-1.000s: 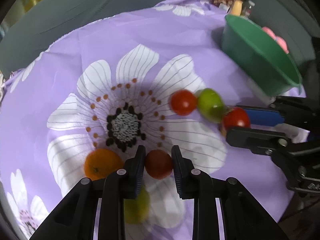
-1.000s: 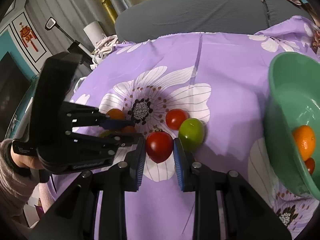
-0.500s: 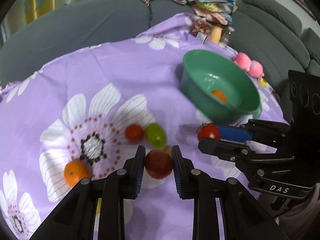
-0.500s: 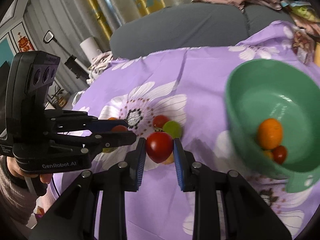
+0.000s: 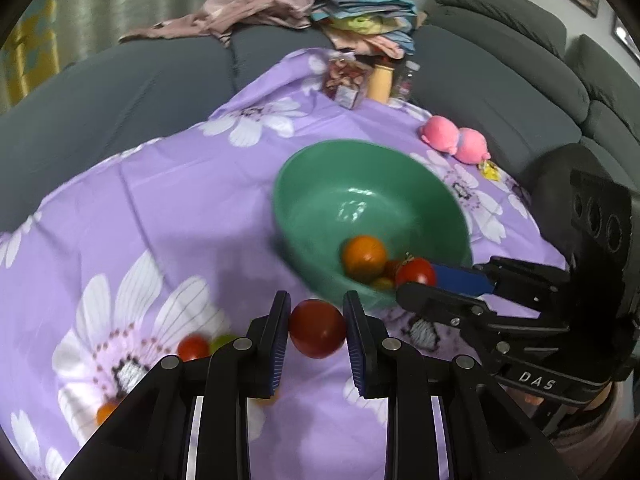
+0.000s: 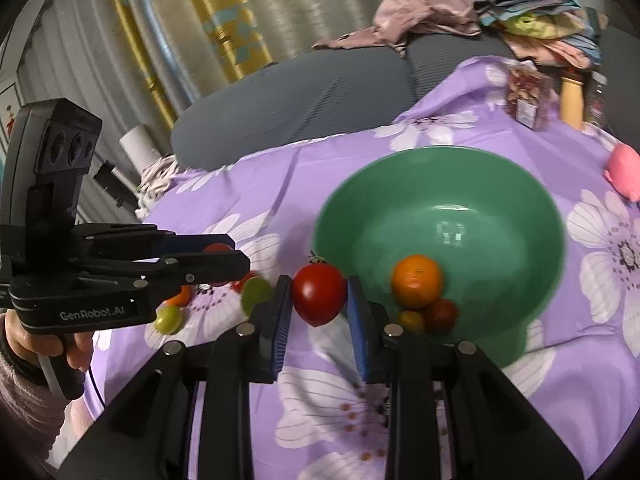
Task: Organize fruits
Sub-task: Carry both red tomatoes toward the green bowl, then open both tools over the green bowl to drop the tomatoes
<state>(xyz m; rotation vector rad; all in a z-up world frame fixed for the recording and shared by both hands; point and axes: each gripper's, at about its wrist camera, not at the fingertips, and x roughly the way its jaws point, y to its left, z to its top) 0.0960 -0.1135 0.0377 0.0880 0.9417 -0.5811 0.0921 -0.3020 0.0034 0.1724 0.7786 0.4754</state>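
Observation:
My left gripper (image 5: pixel 317 330) is shut on a dark red tomato (image 5: pixel 317 328), held above the purple flowered cloth just short of the green bowl (image 5: pixel 320 208). My right gripper (image 6: pixel 319 300) is shut on a brighter red tomato (image 6: pixel 319 294) at the rim of the same bowl (image 6: pixel 440 184). An orange (image 6: pixel 417 286) and two small fruits lie in the bowl. In the left wrist view the right gripper (image 5: pixel 416 276) reaches in from the right over the bowl's near rim. On the cloth lie a green fruit (image 6: pixel 256 294), a small red tomato (image 5: pixel 193 347) and an orange (image 5: pixel 106 412).
A pink plush toy (image 5: pixel 456 140) lies beyond the bowl at the right. At the cloth's far end stand a snack jar (image 5: pixel 344 80) and a bottle (image 5: pixel 380 80). A grey sofa with piled clothes (image 5: pixel 260 4) rings the table. A hand (image 6: pixel 24 344) grips the left tool.
Both grippers lifted off the cloth, each with its tomato, and swung right toward the green bowl. The bowl now fills the middle of both views; the loose fruits have dropped behind.

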